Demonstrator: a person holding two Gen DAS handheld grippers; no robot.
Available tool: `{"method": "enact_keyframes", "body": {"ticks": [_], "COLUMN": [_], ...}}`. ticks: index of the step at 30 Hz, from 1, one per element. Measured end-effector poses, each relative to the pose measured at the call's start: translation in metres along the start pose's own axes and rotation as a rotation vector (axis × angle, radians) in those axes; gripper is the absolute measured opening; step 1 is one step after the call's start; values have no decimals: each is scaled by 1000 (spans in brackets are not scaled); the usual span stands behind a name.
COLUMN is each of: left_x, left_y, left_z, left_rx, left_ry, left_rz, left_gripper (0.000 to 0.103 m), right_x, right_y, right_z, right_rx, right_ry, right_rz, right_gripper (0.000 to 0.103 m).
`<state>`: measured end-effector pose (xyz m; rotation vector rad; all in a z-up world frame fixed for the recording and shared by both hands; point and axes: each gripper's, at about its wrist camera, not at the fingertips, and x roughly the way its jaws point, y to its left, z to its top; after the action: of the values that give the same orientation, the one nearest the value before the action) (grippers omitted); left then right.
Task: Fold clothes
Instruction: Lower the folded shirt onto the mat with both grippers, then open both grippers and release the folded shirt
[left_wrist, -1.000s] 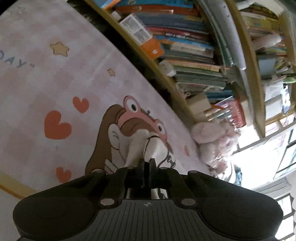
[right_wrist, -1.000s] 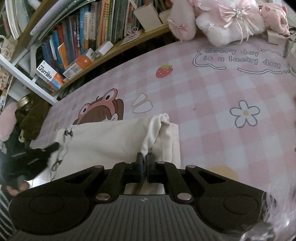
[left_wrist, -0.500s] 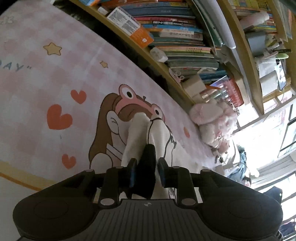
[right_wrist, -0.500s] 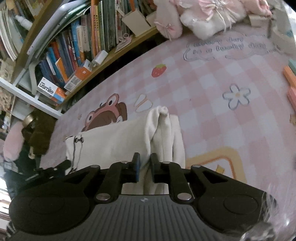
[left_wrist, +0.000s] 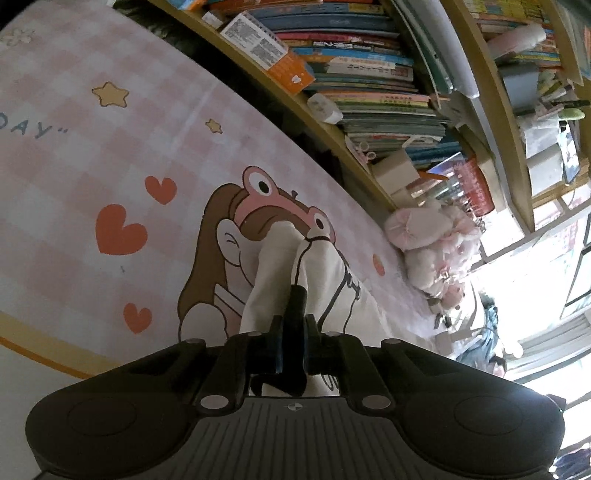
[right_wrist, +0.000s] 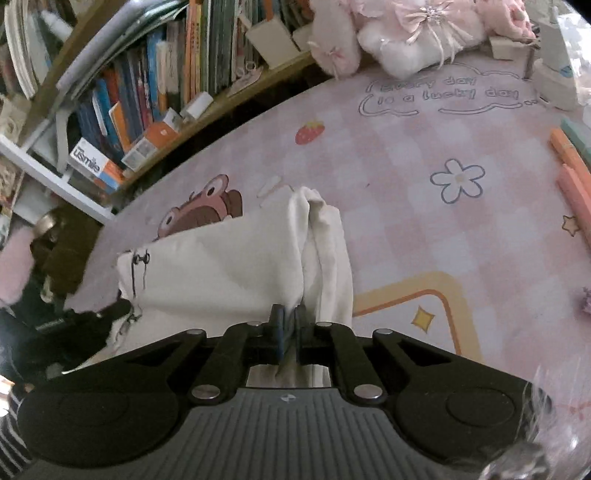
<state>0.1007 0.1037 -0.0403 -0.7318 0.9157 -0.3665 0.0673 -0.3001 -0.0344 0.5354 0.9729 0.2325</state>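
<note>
Fabric of the cream garment (right_wrist: 229, 273) is clamped between the closed fingers of the right tool (right_wrist: 287, 317), bunching into a ridge directly ahead of it. The left tool (left_wrist: 295, 317) is likewise closed on a fold of the same garment (left_wrist: 273, 273). The garment lies on the pink checked mat (right_wrist: 424, 229), with the bookshelf (left_wrist: 369, 92) beyond both tools.

Cream garment (right_wrist: 229, 273): soft matt cloth, creased. Pink checked mat (right_wrist: 424, 229): smooth, printed. Both gripper bodies: matt black ribbed plastic, metal rivets. Plush toy (right_wrist: 406, 40): fluffy. Shelf (left_wrist: 332, 125): wood.
</note>
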Motion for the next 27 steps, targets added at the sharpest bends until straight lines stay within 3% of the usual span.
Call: {"method": "enact_keyframes", "body": {"ticks": [7, 10, 13, 21, 24, 25, 26, 27], "left_x": [-22, -19, -6, -18, -30, -33, -35, -36], "left_y": [-31, -33, -8, -7, -8, -9, -11, -12], "left_z": [1, 0, 4, 7, 9, 8, 7, 5], "left_rx": [99, 145, 45, 42, 73, 87, 102, 116], "left_ry": [-53, -54, -26, -46, -37, -30, -25, -19], "left_rz": [-82, -53, -11, -1, 25, 48, 69, 80], "left_gripper": [8, 8, 8, 13, 32, 49, 64, 70], "right_x": [-3, 0, 2, -1, -8, -11, -13, -16], "right_y": [1, 1, 0, 4, 9, 10, 9, 8], "right_z": [-1, -2, -2, -5, -6, -6, -7, -7], "right_rx": [-36, -28, -20, -19, -24, -21, -10, 1], "right_ry": [-3, -1, -1, -17, -32, -38, -38, -37], "right_rz": [-10, -15, -11, -25, -37, -40, -41, -41], "right_gripper": [6, 6, 6, 7, 10, 12, 20, 38]}}
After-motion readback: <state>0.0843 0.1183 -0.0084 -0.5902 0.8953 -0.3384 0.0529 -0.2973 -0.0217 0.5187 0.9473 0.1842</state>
